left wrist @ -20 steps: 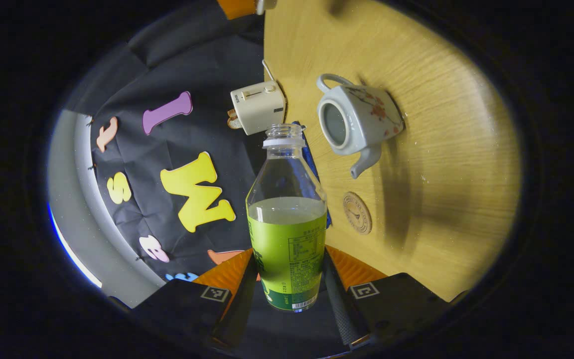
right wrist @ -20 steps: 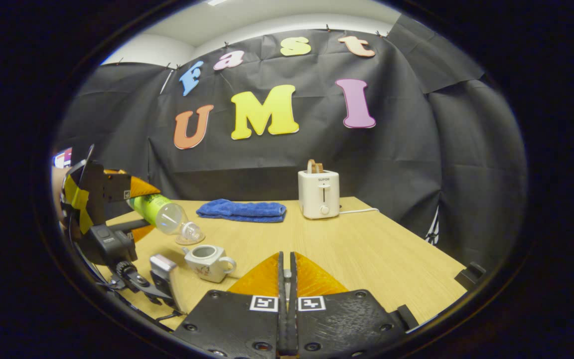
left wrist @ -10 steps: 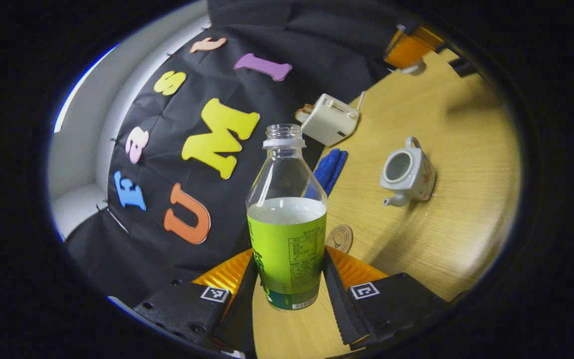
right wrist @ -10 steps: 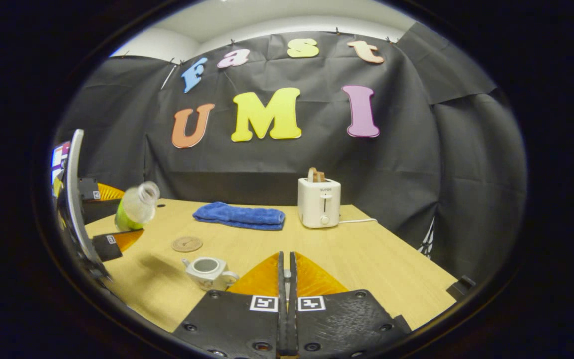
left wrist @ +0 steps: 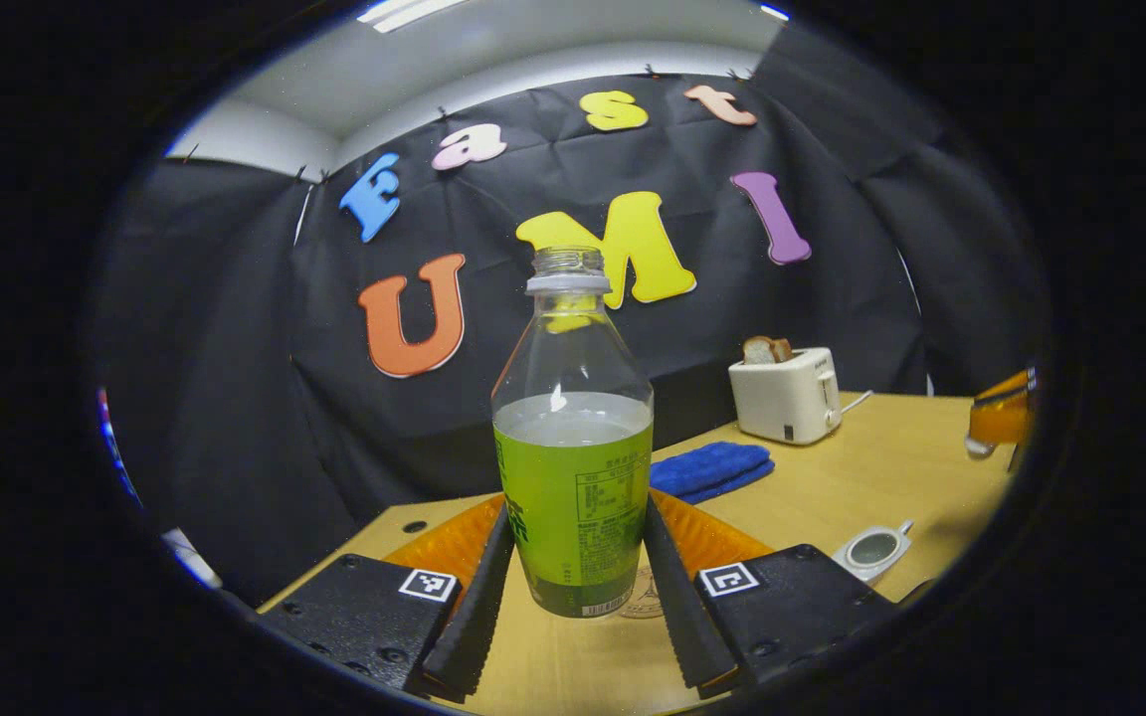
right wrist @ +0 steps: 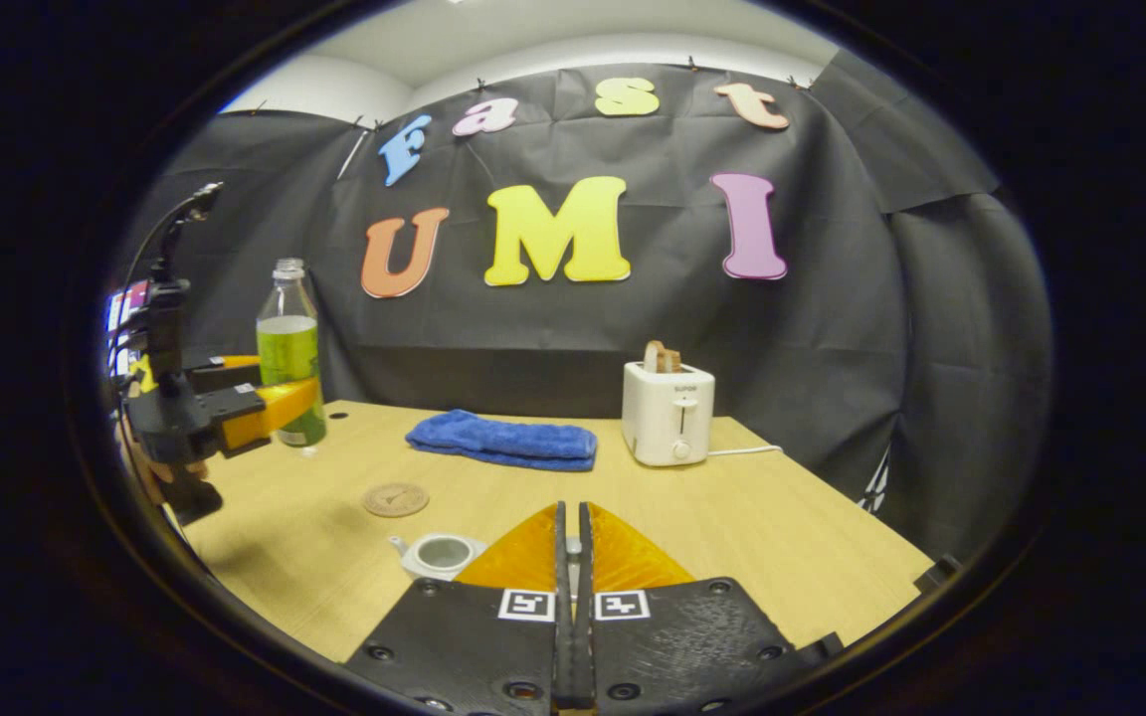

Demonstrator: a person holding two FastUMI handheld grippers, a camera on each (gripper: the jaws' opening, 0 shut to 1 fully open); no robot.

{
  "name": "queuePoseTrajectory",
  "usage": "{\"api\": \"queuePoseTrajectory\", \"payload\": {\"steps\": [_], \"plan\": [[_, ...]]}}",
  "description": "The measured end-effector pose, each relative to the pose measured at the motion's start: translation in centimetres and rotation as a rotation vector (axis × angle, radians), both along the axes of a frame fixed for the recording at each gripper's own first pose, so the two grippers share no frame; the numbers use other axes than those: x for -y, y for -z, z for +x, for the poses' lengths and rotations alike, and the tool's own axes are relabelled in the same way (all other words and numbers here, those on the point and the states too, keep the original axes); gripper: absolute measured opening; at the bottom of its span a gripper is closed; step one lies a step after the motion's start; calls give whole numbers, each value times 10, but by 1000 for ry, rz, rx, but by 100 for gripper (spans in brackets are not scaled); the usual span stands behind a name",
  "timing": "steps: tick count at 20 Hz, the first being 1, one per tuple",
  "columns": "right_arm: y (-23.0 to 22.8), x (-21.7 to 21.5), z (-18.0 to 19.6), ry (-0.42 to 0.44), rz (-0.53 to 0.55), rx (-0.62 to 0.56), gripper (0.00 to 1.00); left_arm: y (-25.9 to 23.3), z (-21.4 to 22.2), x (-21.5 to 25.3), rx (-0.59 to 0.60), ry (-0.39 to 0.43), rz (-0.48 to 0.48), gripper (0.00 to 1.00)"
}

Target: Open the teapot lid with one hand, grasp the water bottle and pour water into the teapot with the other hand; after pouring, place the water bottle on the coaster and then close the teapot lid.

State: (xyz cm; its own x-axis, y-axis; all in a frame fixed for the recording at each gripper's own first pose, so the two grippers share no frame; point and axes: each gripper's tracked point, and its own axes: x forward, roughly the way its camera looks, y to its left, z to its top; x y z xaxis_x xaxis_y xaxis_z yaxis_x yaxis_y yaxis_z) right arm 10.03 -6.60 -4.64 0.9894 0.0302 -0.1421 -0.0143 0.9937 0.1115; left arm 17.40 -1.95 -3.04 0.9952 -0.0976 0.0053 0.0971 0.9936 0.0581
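bottle [left wrist: 573, 497] label print too small, toaster [right wrist: 669, 426] brand illegible

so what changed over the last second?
The water bottle, tipped over the teapot a second ago, has been swung back upright and away to the side, held off the table above the coaster. The left gripper stays clamped on it. The right gripper stays shut; teapot still lidless, towel and toaster unmoved.

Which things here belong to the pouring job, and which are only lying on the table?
For the job:
- water bottle, held upright in the left gripper
- teapot, lid off
- coaster
- right gripper

Just lying about:
- blue towel
- toaster
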Motion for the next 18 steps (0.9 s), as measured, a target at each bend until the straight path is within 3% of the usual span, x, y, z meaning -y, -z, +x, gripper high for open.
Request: {"api": "queuePoseTrajectory", "payload": {"steps": [3,7,11,18], "plan": [[4,-10,4,-26,4,0,0,28,33,11,-55,47,-171,74],[7,-15,13,-48,28,4,0,54,63,19,-101,67,-256,75],[13,-15,23,-53,51,2,0,86,75,25,-199,62,-243,75],[19,-20,27,-64,46,-20,0,93,73,34,-175,70,-152,77]]}}
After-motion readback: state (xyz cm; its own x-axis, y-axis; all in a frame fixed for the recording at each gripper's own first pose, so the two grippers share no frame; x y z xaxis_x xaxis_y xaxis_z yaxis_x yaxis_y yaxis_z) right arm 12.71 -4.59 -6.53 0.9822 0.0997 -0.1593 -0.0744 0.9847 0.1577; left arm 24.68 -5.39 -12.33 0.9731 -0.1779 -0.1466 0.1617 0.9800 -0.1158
